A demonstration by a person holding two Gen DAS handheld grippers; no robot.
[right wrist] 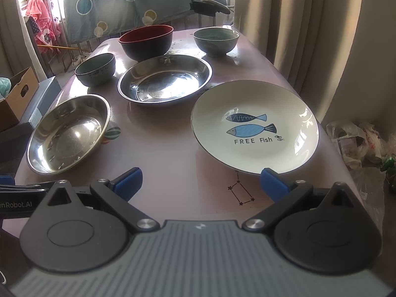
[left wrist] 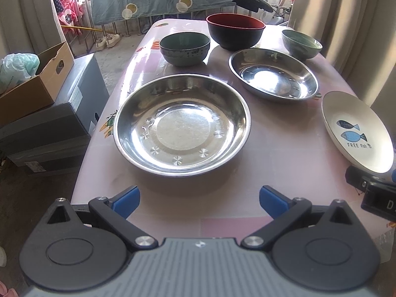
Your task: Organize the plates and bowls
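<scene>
Left gripper [left wrist: 199, 199] and right gripper [right wrist: 201, 182] gape empty; nothing stacked; next, likely grasp steel plate [left wrist: 182, 123].

A round white ceramic plate [right wrist: 255, 126] carries two blue fish. The big bowl [right wrist: 146, 40] is black outside, red inside. Two shiny steel dishes [left wrist: 182, 123] show etched stars; the tabletop [right wrist: 160, 148] is pink.
</scene>
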